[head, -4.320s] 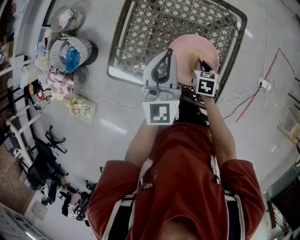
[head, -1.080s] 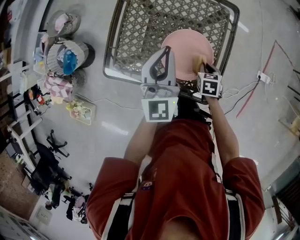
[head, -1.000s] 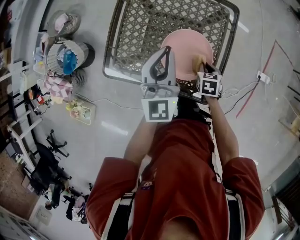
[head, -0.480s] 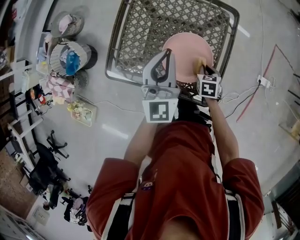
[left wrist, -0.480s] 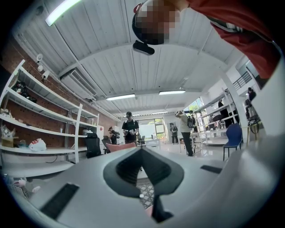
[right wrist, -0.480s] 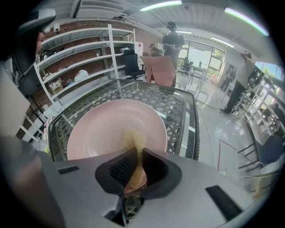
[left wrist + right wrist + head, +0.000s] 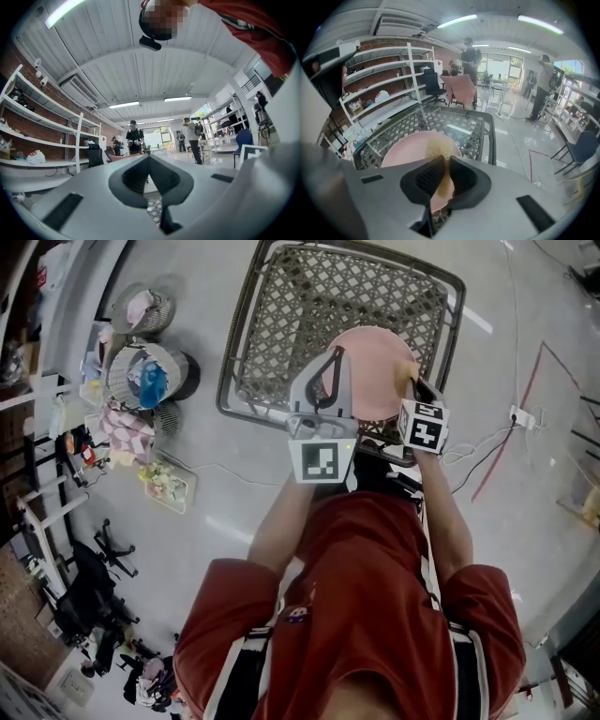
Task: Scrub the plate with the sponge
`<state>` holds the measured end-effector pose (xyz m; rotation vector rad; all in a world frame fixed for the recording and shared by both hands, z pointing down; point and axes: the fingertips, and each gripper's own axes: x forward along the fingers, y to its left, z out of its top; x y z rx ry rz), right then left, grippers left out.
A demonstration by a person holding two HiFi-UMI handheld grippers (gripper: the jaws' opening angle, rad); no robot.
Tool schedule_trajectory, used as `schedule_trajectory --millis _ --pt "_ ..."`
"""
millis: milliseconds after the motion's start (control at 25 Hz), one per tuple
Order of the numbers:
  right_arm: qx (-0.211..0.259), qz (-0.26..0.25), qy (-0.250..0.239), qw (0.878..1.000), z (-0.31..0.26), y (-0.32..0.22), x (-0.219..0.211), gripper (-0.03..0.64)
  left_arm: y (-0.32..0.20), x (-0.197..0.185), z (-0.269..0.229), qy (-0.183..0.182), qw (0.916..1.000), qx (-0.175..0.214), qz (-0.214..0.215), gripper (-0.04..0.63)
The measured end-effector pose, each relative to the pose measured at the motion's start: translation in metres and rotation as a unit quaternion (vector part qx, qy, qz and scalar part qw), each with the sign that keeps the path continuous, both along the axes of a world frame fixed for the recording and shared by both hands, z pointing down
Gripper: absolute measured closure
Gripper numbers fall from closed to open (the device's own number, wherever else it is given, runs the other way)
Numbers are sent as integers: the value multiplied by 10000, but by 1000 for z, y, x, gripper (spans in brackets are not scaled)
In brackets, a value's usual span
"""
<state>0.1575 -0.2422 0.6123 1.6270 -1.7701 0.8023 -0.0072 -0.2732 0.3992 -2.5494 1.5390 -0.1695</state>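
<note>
Head view: a person in a red shirt stands over a bench (image 7: pixel 309 296) with a lattice top, holding tongs in each hand. A pink plate (image 7: pixel 370 367) lies on the bench near its right front corner. The left tongs (image 7: pixel 336 354) reach over the plate's left edge. The right tongs (image 7: pixel 417 388) are at its right edge, with a yellowish sponge (image 7: pixel 409 371) at their tip, against the plate. Baskets (image 7: pixel 145 376) stand on the floor well to the left.

Left gripper view: the left tongs (image 7: pixel 149 159) point out level into the room. Their tips meet, and nothing shows between them. A bit of lattice shows through the gap behind the tips. Wall shelves (image 7: pixel 42 140) run along the left, and 2 people (image 7: pixel 135 136) stand farther back.

Right gripper view: the right tongs (image 7: pixel 442 164) are closed on the sponge (image 7: pixel 443 150), which sticks out past the pads and rests on the plate (image 7: pixel 405 150). The plate lies flat on the bench (image 7: pixel 464 124). A chair draped in pink cloth (image 7: pixel 461 89) stands beyond the bench.
</note>
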Motion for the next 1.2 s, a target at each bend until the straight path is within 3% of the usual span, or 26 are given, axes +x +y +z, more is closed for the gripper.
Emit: schedule_trajectory --millis 160,280,320,400,520,640,880,1040,1200 --pt "515 132 -282 9982 -47 -13 2 574 -4 8 -13 -173 9994 238 160 583" --pt "1036 176 -522 9931 -96 -26 -2 574 -9 13 -28 480 9986 221 71 582" --pt "1242 173 -542 9906 -114 -32 -3 574 -12 14 -35 573 9979 276 73 583" --pt "1698 149 -491 9841 -151 -44 -3 574 -20 19 -52 425 9977 504 167 583" --pt "2403 113 -285 9702 -207 -53 0 574 -28 27 -79 560 9959 669 243 583" --pt "3004 122 -218 9535 -254 -52 4 574 -29 34 -100 913 9942 533 215 583" --pt "4059 6 -141 9138 -329 -47 -2 574 -35 41 -140 958 9925 720 229 583" --pt "4445 -89 54 8957 -356 -40 -10 574 -31 39 -147 1028 9921 698 196 581" --pt "4494 -203 58 8931 -360 -41 -22 574 -30 29 -150 1064 9920 674 98 581"
